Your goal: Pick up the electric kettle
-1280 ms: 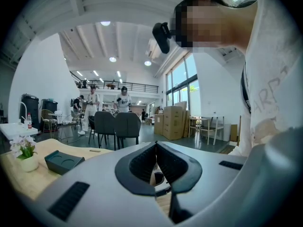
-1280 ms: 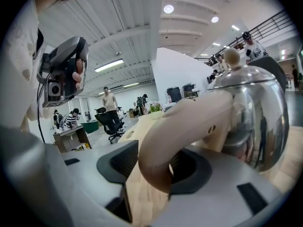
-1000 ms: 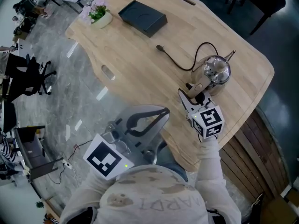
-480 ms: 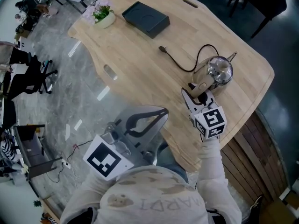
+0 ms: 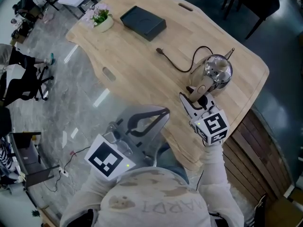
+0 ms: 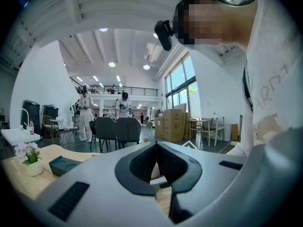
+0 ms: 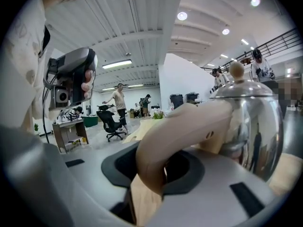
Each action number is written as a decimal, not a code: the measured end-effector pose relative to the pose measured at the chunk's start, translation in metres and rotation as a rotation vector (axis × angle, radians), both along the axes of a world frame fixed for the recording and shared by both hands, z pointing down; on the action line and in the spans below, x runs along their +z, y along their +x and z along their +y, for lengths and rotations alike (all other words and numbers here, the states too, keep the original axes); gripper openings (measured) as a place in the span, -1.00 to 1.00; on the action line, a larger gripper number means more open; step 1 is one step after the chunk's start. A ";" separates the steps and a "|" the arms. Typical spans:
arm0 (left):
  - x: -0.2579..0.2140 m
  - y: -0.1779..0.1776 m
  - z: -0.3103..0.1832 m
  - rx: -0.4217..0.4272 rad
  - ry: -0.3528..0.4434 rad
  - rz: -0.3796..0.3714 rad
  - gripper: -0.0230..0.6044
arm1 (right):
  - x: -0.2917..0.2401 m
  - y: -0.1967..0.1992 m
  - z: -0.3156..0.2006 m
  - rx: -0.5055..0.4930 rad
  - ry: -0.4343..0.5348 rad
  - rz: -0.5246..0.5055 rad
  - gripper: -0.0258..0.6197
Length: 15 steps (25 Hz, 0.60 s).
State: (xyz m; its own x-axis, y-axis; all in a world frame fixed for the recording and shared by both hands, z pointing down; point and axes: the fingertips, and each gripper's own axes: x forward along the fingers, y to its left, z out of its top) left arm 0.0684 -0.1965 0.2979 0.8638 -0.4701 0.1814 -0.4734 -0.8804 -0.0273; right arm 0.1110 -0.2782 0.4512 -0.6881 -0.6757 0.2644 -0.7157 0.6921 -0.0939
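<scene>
A chrome electric kettle (image 5: pixel 218 71) with a beige handle (image 5: pixel 198 91) stands out near the right end of the wooden table (image 5: pixel 137 74). My right gripper (image 5: pixel 195 102) is shut on that handle from the near side. In the right gripper view the handle (image 7: pixel 184 126) curves down between the jaws of the right gripper (image 7: pixel 156 171), with the shiny kettle body (image 7: pixel 253 122) just beyond. My left gripper (image 5: pixel 152 119) hangs off the table's near edge. Its jaws meet with nothing between them, which shows in the left gripper view (image 6: pixel 156 162).
A black power cord (image 5: pixel 182 64) runs from the kettle toward the table's middle and ends in a plug (image 5: pixel 161 51). A flat black box (image 5: pixel 143 21) and a small flower pot (image 5: pixel 102 19) sit at the far left end. Office chairs (image 5: pixel 28 79) stand on the floor to the left.
My right gripper stays closed on the handle and has risen a little with the kettle. The left gripper has barely shifted.
</scene>
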 end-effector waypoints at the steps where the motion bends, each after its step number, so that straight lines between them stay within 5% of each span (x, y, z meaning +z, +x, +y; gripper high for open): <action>1: -0.003 0.000 0.003 0.006 0.007 0.006 -0.89 | -0.005 0.000 0.005 -0.001 0.004 -0.001 -0.55; 15: -0.024 -0.025 0.071 0.093 0.045 0.064 -0.89 | -0.088 -0.037 0.117 -0.015 0.089 0.013 -0.55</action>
